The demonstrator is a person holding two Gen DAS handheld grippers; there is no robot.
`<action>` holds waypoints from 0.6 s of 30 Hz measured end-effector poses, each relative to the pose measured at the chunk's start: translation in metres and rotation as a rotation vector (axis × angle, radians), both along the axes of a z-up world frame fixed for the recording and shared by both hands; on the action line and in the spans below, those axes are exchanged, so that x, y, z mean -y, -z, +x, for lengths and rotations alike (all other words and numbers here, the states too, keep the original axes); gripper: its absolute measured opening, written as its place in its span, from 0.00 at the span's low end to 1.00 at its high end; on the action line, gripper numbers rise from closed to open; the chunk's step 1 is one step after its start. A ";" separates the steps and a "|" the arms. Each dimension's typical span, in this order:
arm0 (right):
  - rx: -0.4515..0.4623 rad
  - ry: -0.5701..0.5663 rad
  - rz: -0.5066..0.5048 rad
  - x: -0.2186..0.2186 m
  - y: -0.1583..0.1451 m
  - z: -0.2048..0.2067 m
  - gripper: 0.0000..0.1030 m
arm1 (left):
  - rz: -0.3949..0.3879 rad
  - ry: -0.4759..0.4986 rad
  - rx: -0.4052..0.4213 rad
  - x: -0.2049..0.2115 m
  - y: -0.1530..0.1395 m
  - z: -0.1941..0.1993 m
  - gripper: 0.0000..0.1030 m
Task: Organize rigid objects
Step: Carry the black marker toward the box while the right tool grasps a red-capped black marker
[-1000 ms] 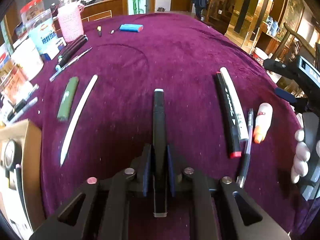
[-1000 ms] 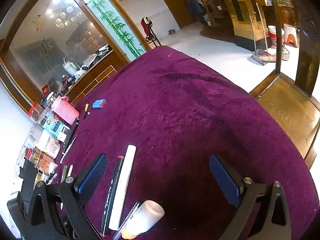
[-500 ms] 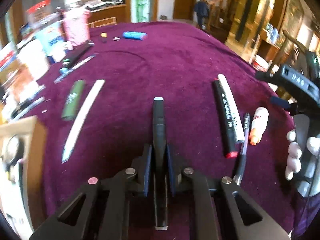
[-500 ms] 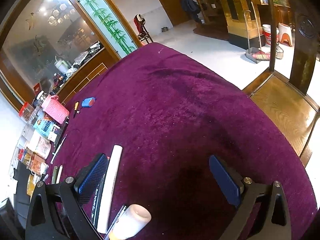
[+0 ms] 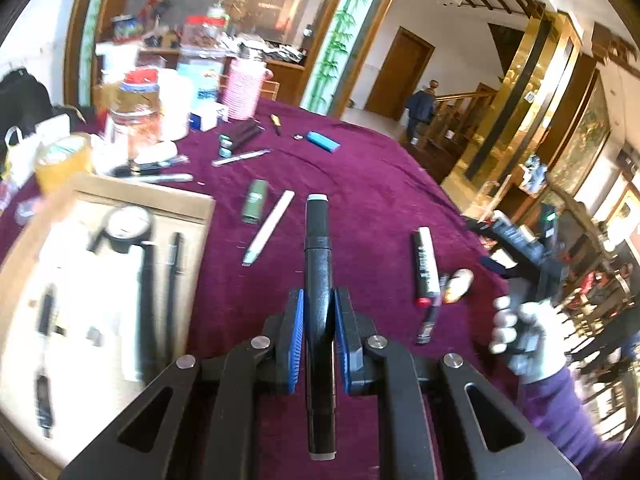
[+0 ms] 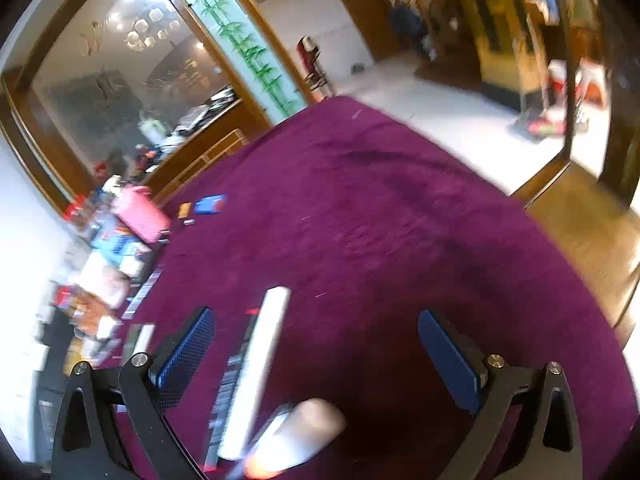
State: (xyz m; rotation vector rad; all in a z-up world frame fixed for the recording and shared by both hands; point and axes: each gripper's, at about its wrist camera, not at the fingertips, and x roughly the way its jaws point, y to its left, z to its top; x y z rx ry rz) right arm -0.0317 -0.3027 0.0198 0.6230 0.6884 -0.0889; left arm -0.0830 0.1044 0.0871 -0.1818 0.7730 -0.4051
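A shallow cardboard tray (image 5: 192,204) holding dark pens is seen at left on the purple velvet tablecloth (image 5: 360,184). A black cylindrical marker with grey end cap (image 5: 318,256) is clamped lengthwise, raised, in the left gripper (image 5: 319,320). The right gripper (image 6: 316,356) is held wide apart, gripping nothing, above a white marker (image 6: 260,364)

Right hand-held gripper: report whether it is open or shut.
Open. In the right wrist view the right hand-held gripper has its two blue pads spread wide apart, with only purple tablecloth between them and nothing gripped.
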 end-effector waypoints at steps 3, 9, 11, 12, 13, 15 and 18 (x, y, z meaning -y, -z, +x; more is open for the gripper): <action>0.012 -0.137 0.186 -0.014 -0.004 0.005 1.00 | -0.067 -0.006 -0.044 -0.015 0.010 0.001 0.14; -0.075 -0.346 0.330 -0.058 0.006 0.038 1.00 | -0.132 0.012 -0.047 -0.030 0.012 -0.019 0.14; -0.110 -0.379 0.331 -0.070 0.014 0.050 1.00 | -0.147 0.020 -0.044 -0.036 0.010 -0.027 0.14; -0.113 -0.383 0.328 -0.073 0.016 0.052 1.00 | -0.147 0.022 -0.042 -0.037 0.010 -0.029 0.14; -0.119 -0.391 0.334 -0.075 0.017 0.056 1.00 | -0.145 0.023 -0.042 -0.039 0.010 -0.031 0.14; -0.130 -0.391 0.326 -0.077 0.017 0.061 0.99 | -0.149 0.020 -0.042 -0.044 0.010 -0.034 0.14; -0.168 -0.372 0.262 -0.076 0.016 0.063 0.99 | -0.166 0.011 -0.043 -0.051 0.012 -0.035 0.14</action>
